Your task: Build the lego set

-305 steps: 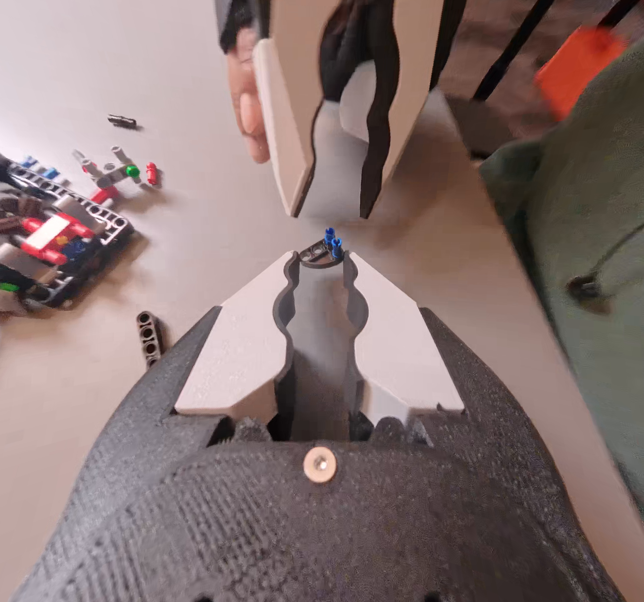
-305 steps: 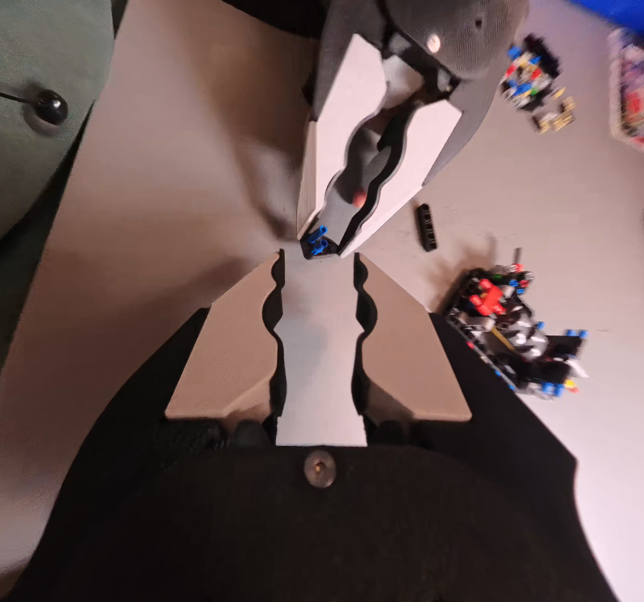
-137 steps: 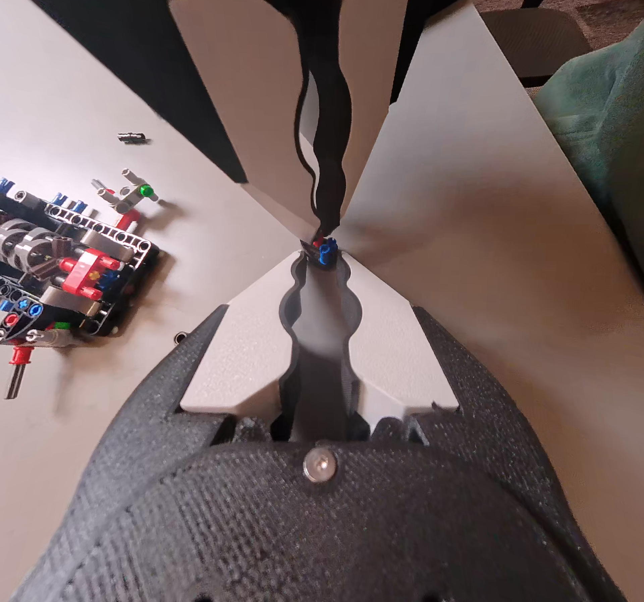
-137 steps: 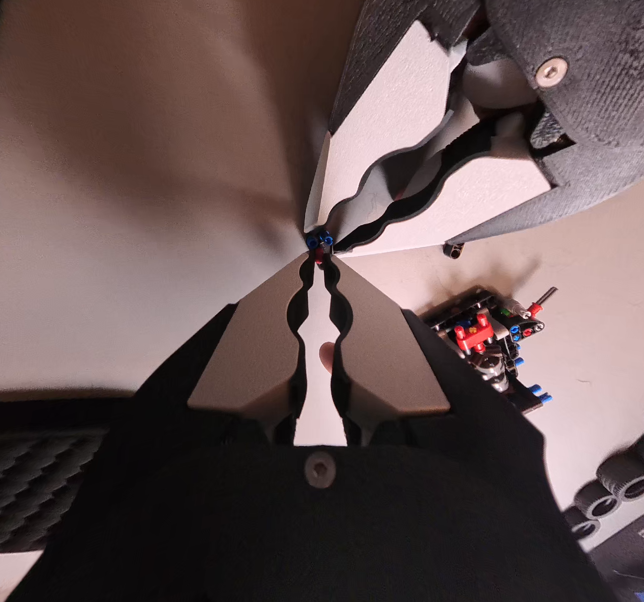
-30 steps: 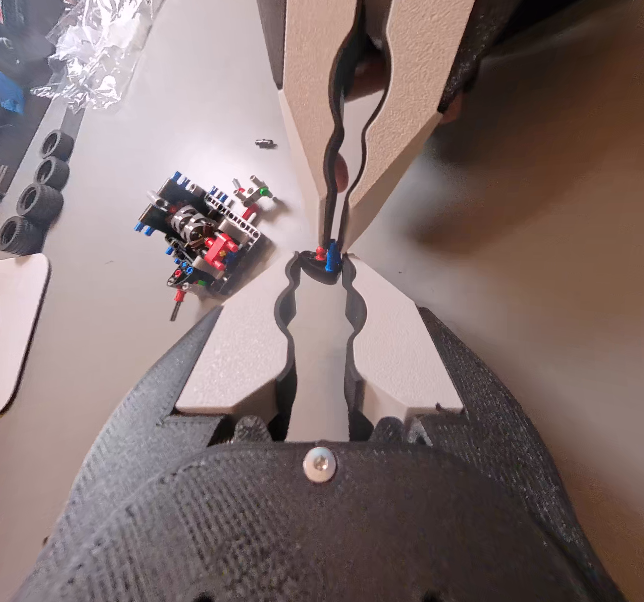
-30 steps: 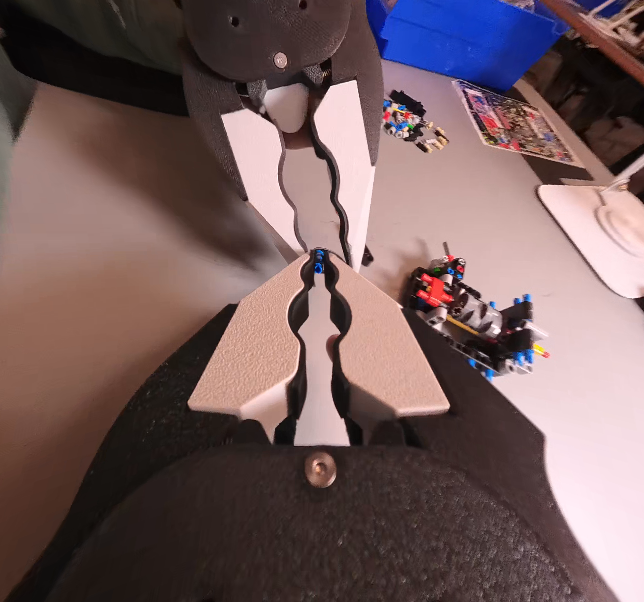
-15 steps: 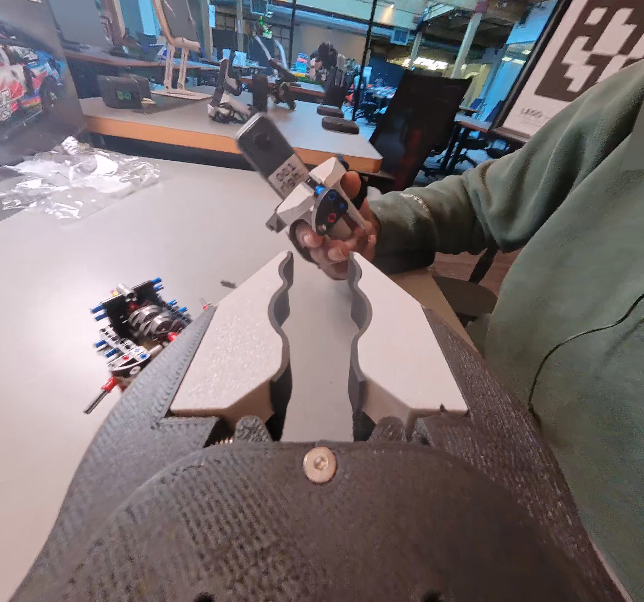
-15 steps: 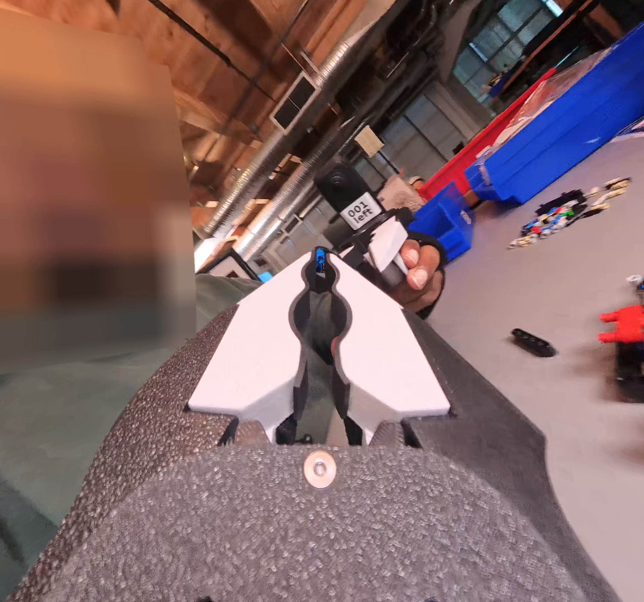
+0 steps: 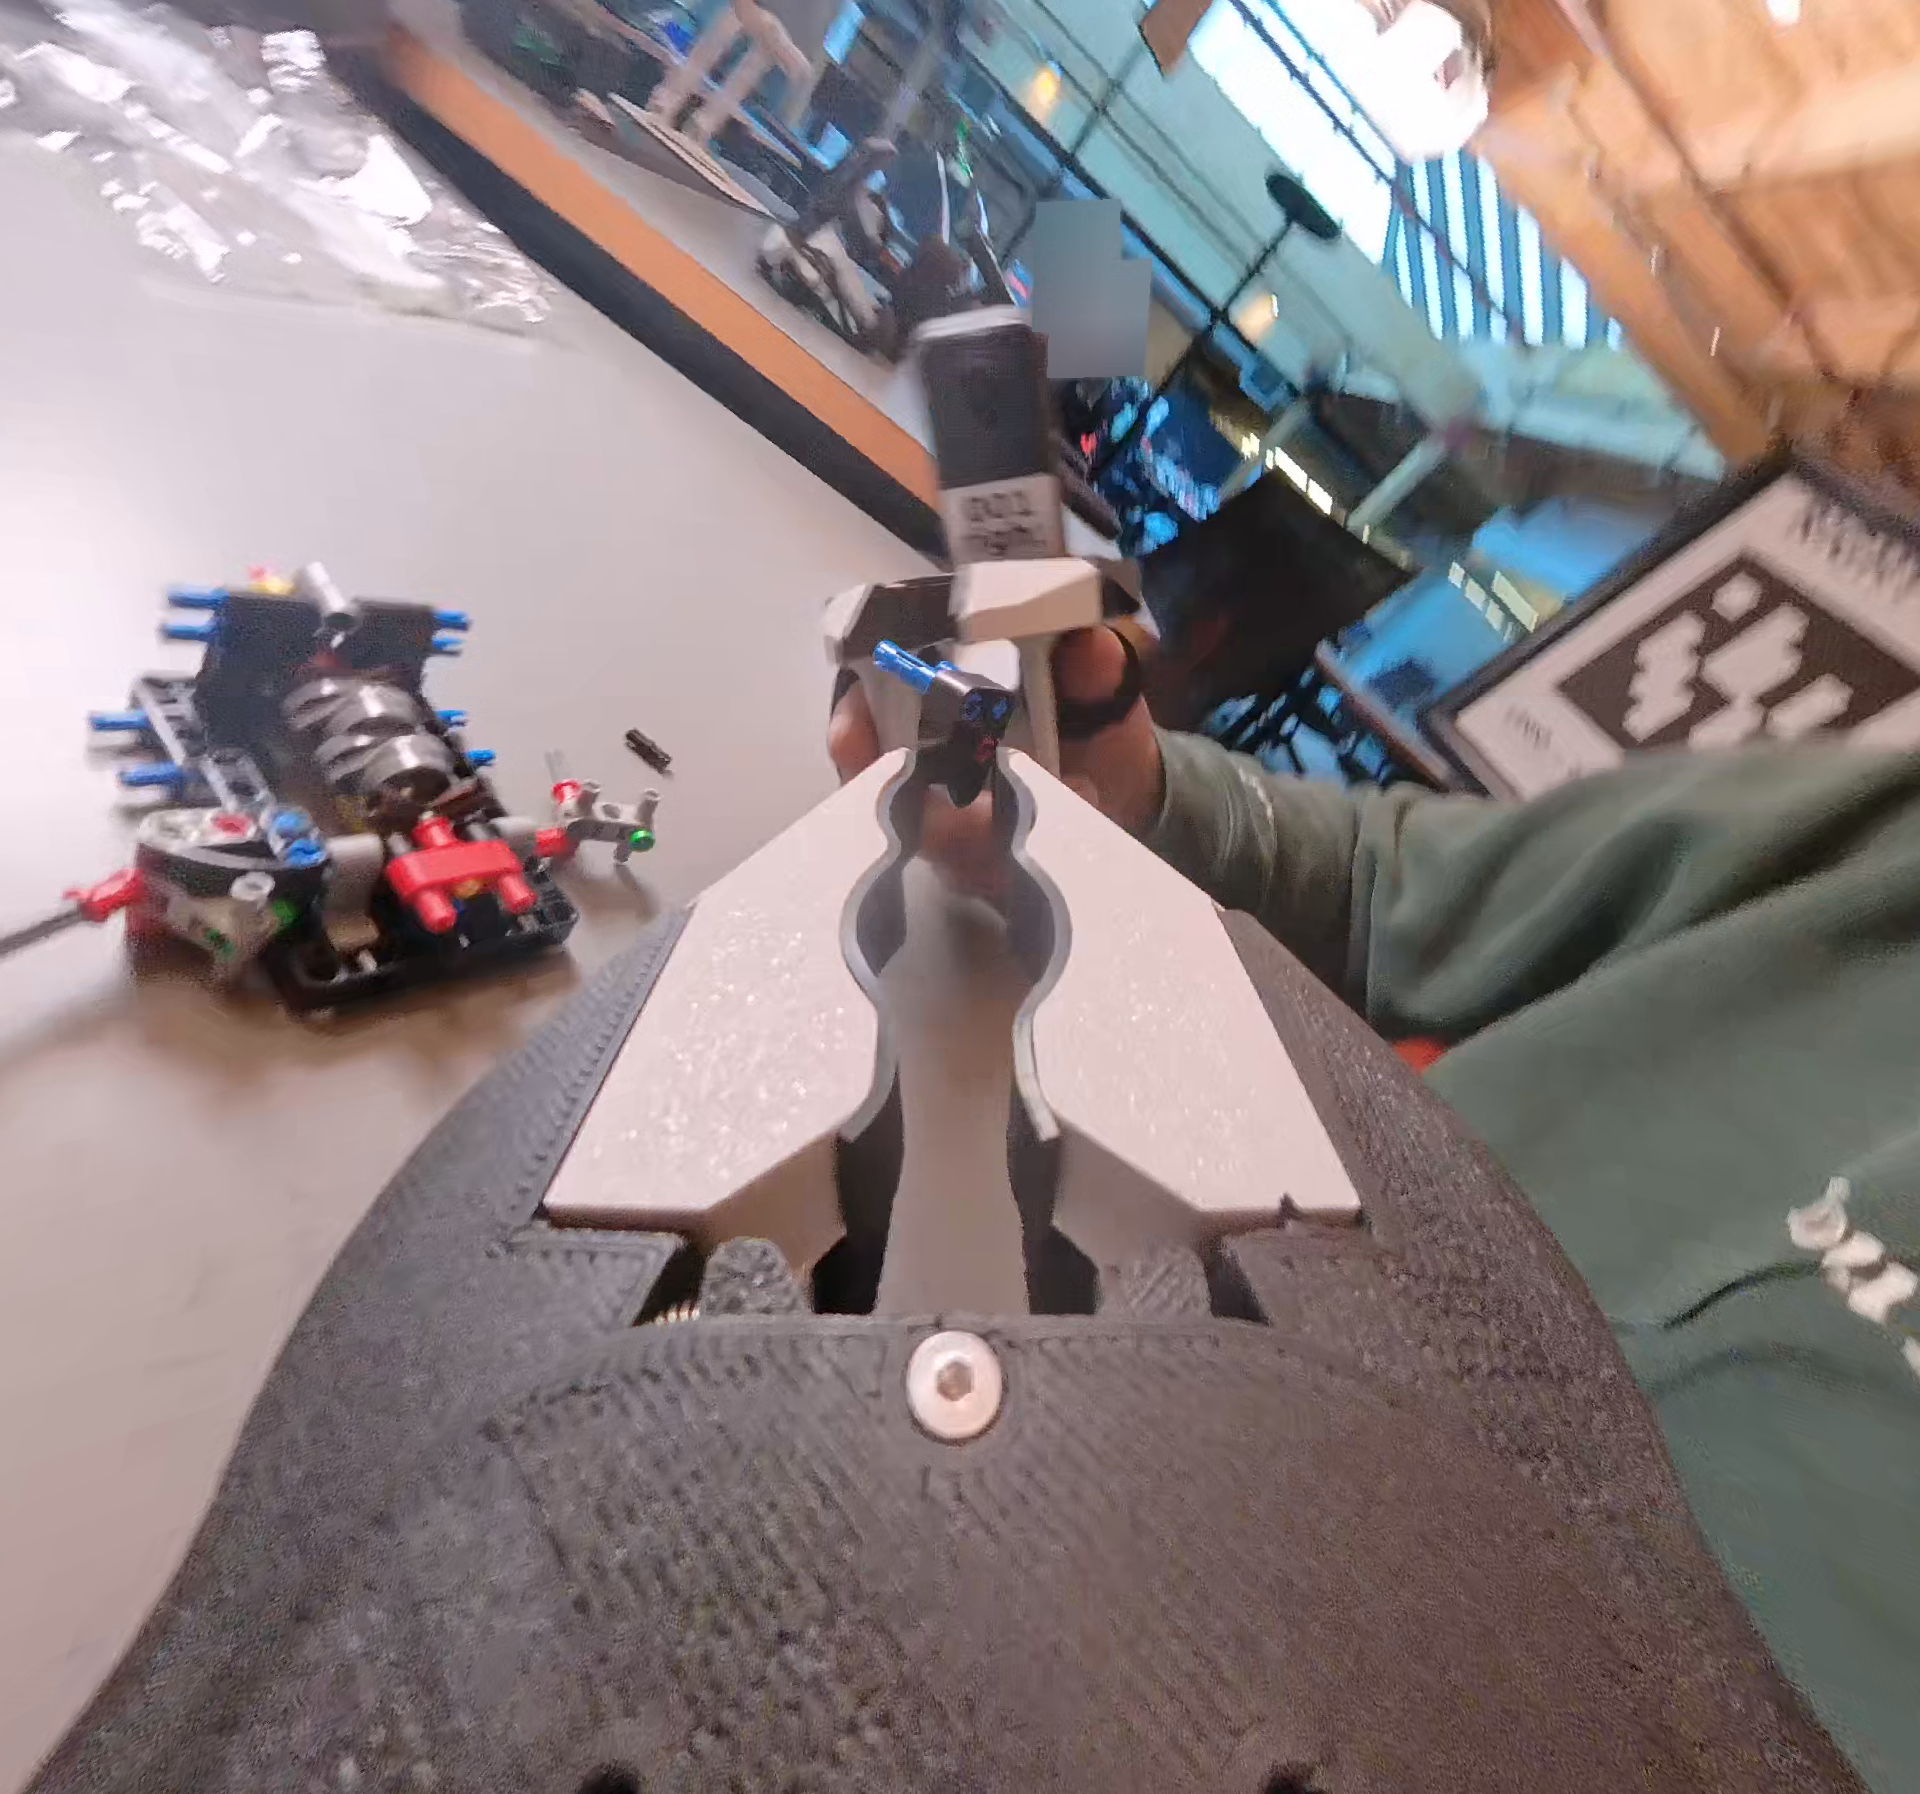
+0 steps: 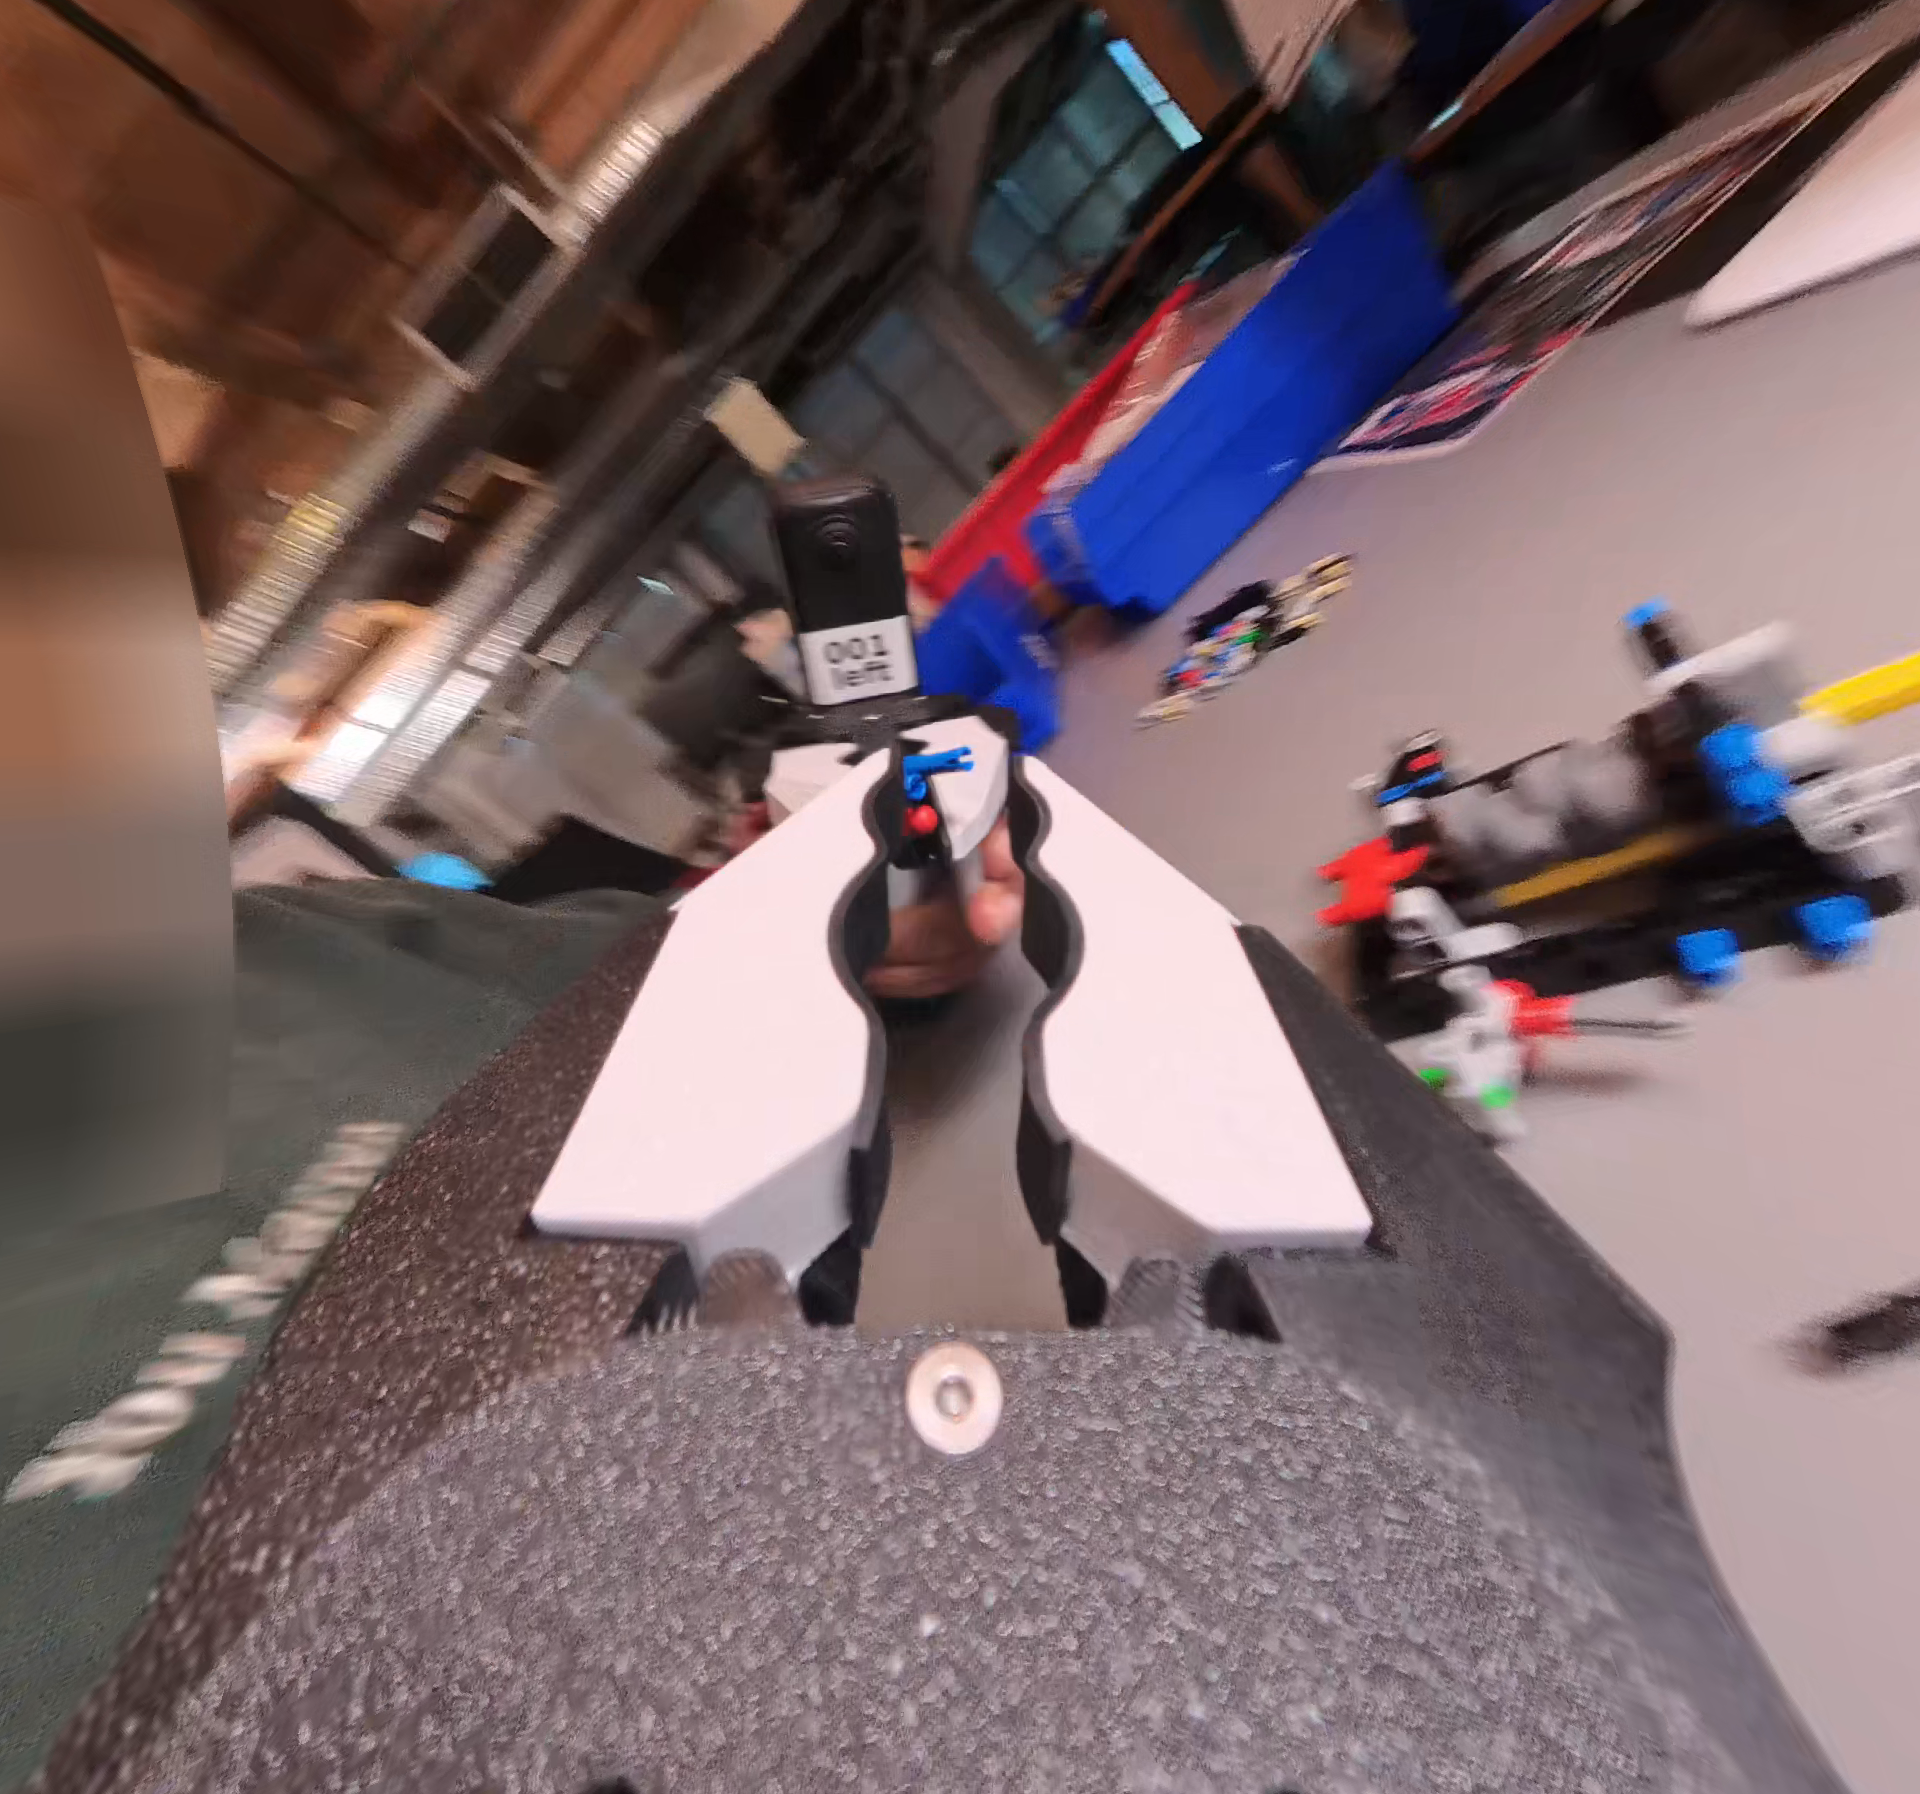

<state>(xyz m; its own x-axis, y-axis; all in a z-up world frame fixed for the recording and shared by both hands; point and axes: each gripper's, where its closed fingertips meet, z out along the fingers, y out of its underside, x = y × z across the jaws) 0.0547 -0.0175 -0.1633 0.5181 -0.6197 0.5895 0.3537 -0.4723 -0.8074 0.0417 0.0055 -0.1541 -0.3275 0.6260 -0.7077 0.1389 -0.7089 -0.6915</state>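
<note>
1. Small dark Lego piece (image 9: 968, 742) is up in the air above the grey table (image 9: 468, 497), between the tips of the two grippers, which face each other. Its long axis runs roughly upright out of the left gripper (image 9: 958, 765). In the left wrist view a blue pin (image 9: 902, 664) sticks out of its top toward the upper left. In the right wrist view the same pin points to the right, with a red stud (image 10: 918, 819) just below it.
2. The lower end of the piece is hidden between the finger tips, and its exact shape is hard to make out. The right wrist view is smeared with motion blur. There the partly built car chassis (image 10: 1621, 861) is cut off at the right edge, and a dark part (image 10: 1860, 1329) near that edge is too blurred to name. In the left wrist view the chassis lies on the table to the left, with a small grey connector (image 9: 608, 814) and a black pin (image 9: 649, 749) just beside it.
3. The left gripper's fingers are drawn in and pinch the piece at their tips. The right gripper (image 10: 954, 773) has its fingers parted. The piece lies in the gap close against its left finger (image 10: 727, 996), and whether they touch cannot be told.
4. A hand (image 9: 1101, 705) in a green sleeve (image 9: 1558, 913) holds the right gripper's handle.
</note>
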